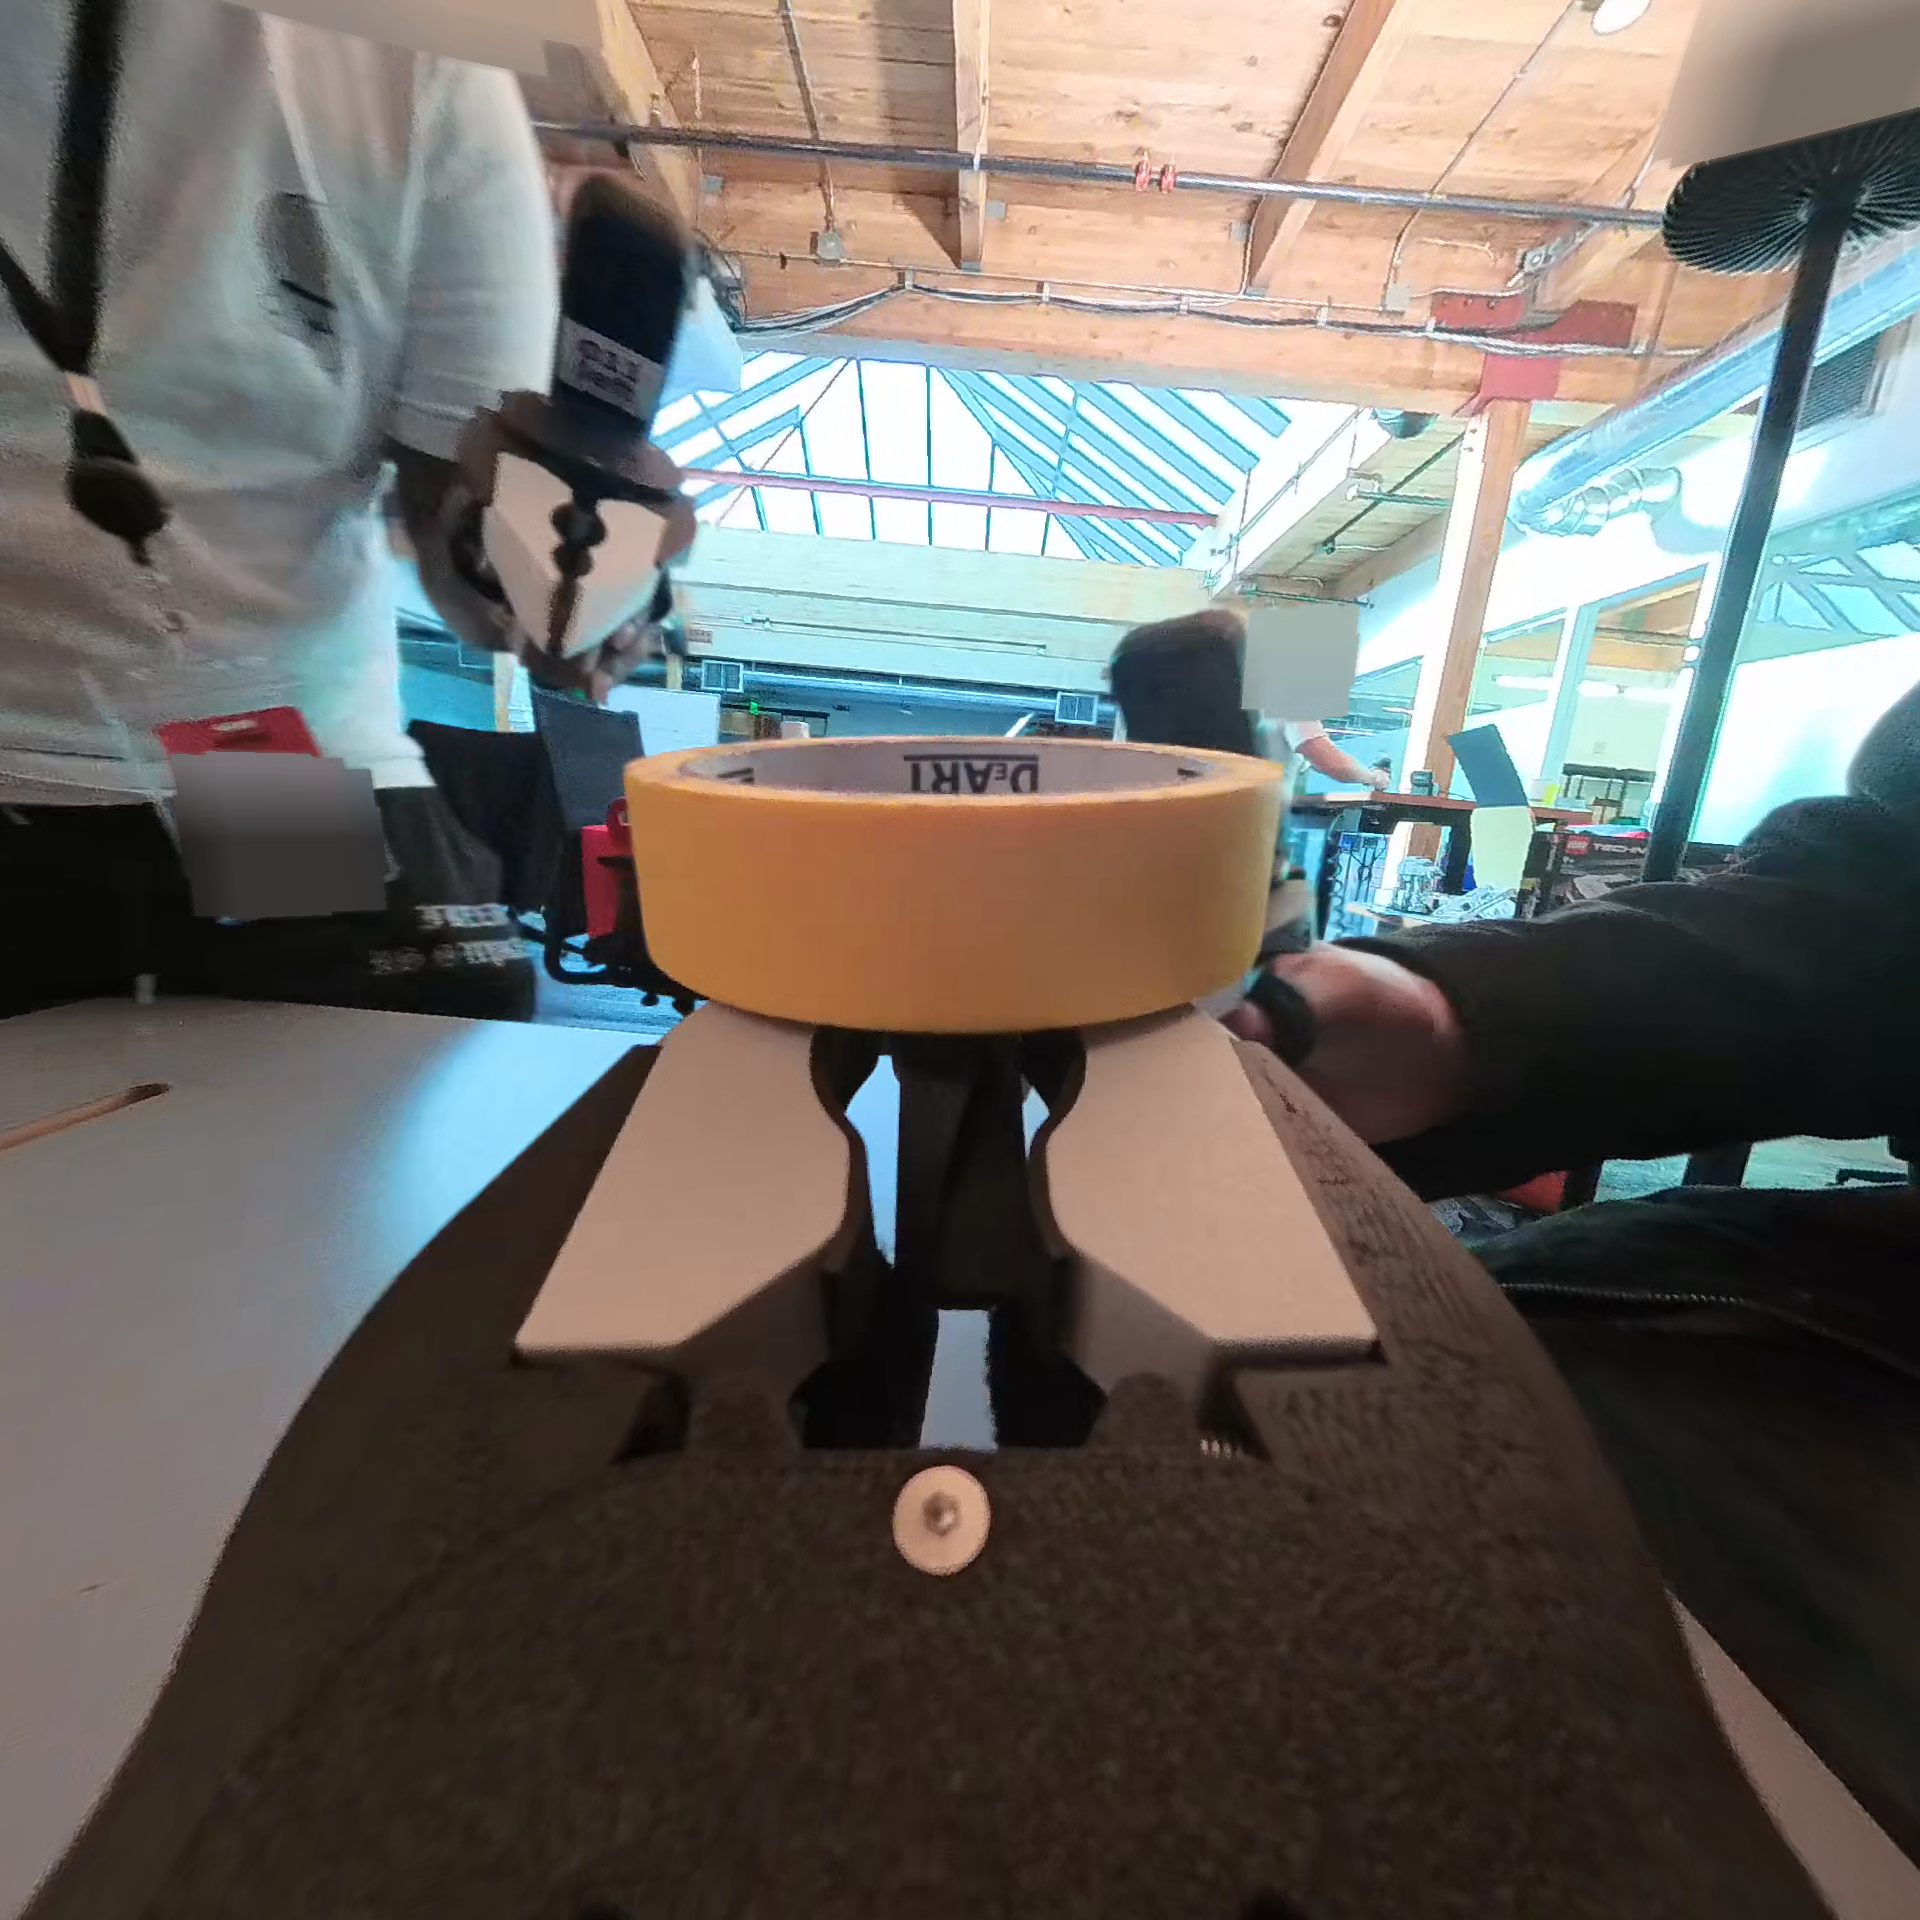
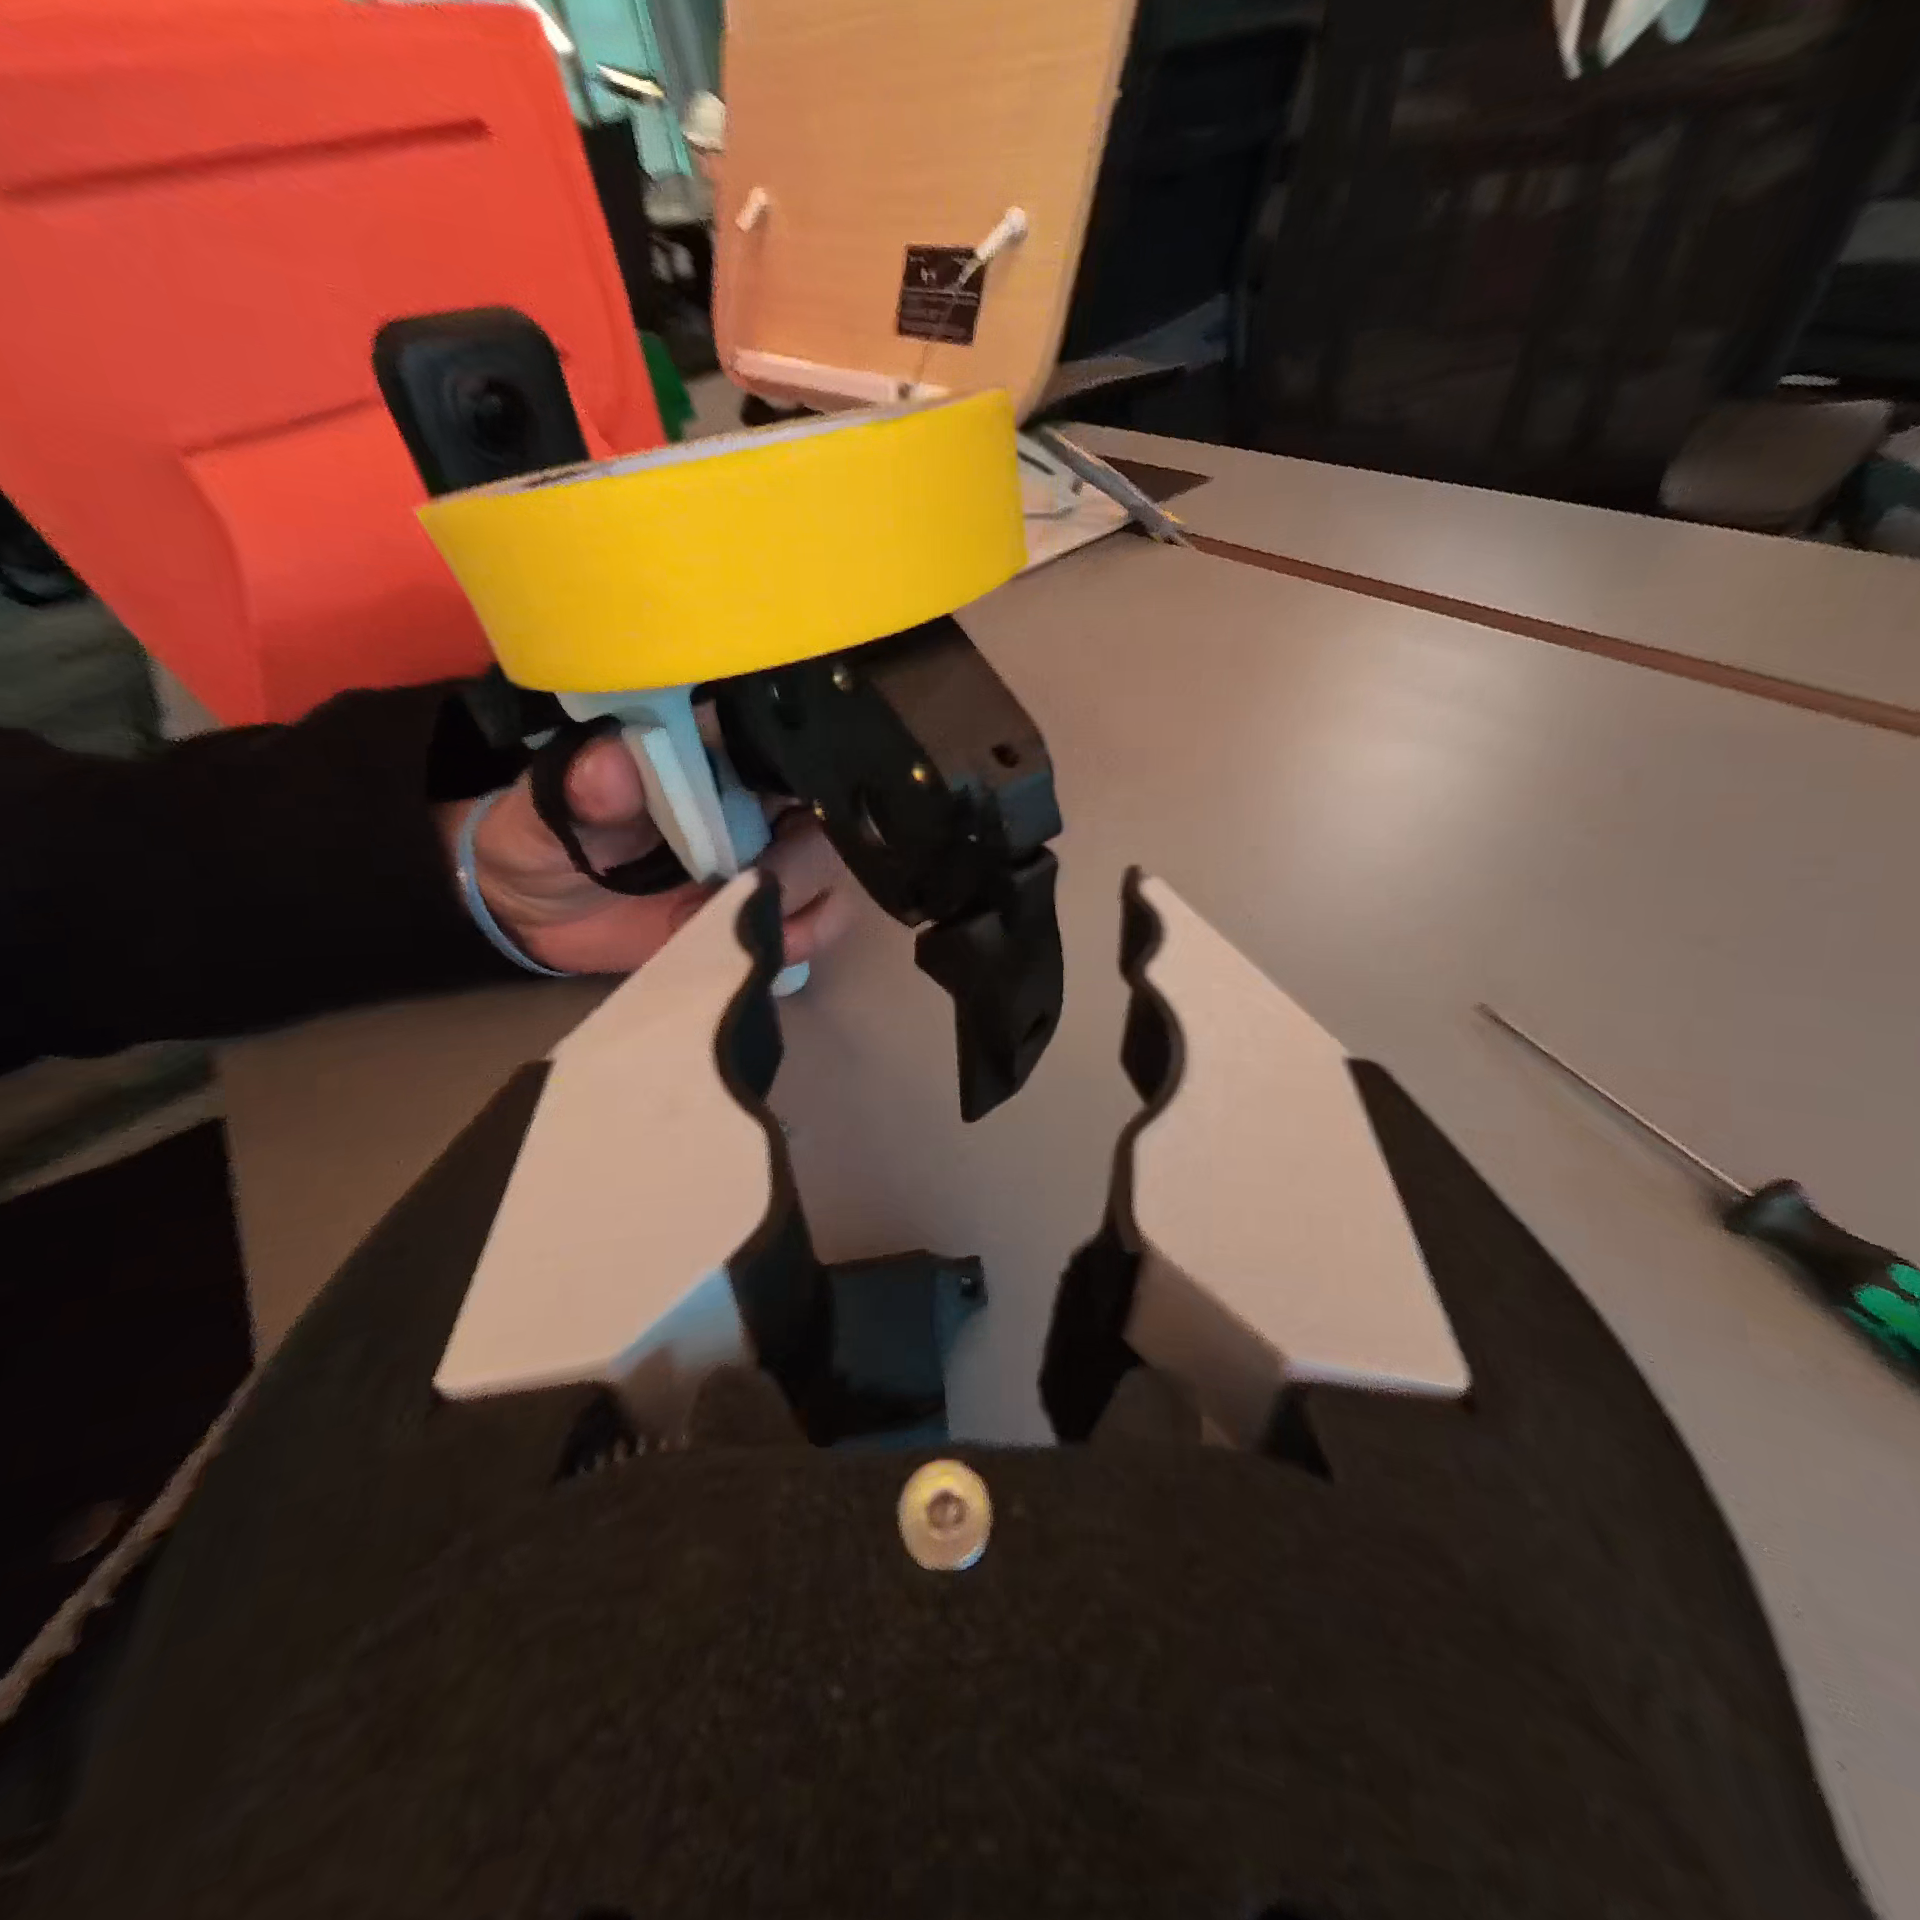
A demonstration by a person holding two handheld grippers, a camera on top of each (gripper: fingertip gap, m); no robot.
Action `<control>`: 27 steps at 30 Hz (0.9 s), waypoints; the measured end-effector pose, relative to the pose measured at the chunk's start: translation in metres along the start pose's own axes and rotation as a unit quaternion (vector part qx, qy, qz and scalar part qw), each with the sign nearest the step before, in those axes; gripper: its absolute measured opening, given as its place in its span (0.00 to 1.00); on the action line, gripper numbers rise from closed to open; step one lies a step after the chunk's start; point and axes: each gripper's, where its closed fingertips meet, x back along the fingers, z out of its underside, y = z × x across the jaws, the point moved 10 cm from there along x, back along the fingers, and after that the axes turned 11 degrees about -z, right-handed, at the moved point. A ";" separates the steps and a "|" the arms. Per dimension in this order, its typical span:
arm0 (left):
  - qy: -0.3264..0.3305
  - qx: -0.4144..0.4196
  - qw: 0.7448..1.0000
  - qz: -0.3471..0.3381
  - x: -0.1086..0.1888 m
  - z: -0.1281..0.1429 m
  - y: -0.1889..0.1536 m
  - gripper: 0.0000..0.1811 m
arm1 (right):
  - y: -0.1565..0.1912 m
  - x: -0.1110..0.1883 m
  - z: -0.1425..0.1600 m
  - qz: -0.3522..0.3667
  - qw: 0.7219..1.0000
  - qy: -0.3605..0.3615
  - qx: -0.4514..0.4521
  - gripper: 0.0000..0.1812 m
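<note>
Right, my left claw [image 1: 951, 1039] is clenched, pads almost meeting with nothing between them. The yellow tape roll [image 1: 951, 883] is not grasped; it sits on top of the fingers at centre frame. It lies flat there, with its hole axis pointing up towards the ceiling.

From the right wrist view, the roll [image 2: 727, 551] is in the upper left. It is tilted, with its right edge higher, just in front of an orange panel [image 2: 260, 312]. A hand [image 2: 582, 862] in a black sleeve holds the grip beneath it.

My right claw [image 2: 951, 894] is released and empty above the grey worktop [image 2: 1455, 779]. A green-handled screwdriver [image 2: 1829, 1257] lies at right.
</note>
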 end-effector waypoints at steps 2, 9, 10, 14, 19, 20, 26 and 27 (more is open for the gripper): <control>0.001 -0.001 1.000 0.002 0.001 0.000 -0.001 0.12 | -0.005 0.001 0.003 -0.029 0.999 -0.016 -0.022 0.19; 0.001 0.007 1.000 0.011 0.004 -0.001 0.001 0.12 | -0.010 -0.001 0.005 -0.072 0.995 -0.022 -0.067 0.16; 0.007 0.002 1.000 0.013 0.004 -0.001 0.001 0.12 | -0.010 -0.001 0.004 -0.067 0.996 -0.016 -0.058 0.16; 0.031 -0.021 0.999 0.025 0.005 0.000 0.000 0.12 | -0.009 0.001 0.004 -0.053 0.998 0.014 -0.030 0.16; 0.058 -0.052 0.996 0.038 0.007 0.001 0.000 0.12 | -0.008 0.006 -0.001 -0.046 0.998 0.037 0.000 0.15; 0.064 -0.056 0.996 0.040 0.007 0.002 -0.001 0.12 | -0.009 0.006 0.000 -0.049 0.998 0.040 -0.003 0.15; 0.082 -0.065 0.994 0.045 0.010 0.003 -0.003 0.12 | -0.007 0.007 -0.004 -0.053 0.995 0.076 0.027 0.15; 0.086 -0.069 0.993 0.048 0.011 0.003 -0.004 0.12 | -0.006 0.008 -0.007 -0.058 0.994 0.087 0.035 0.14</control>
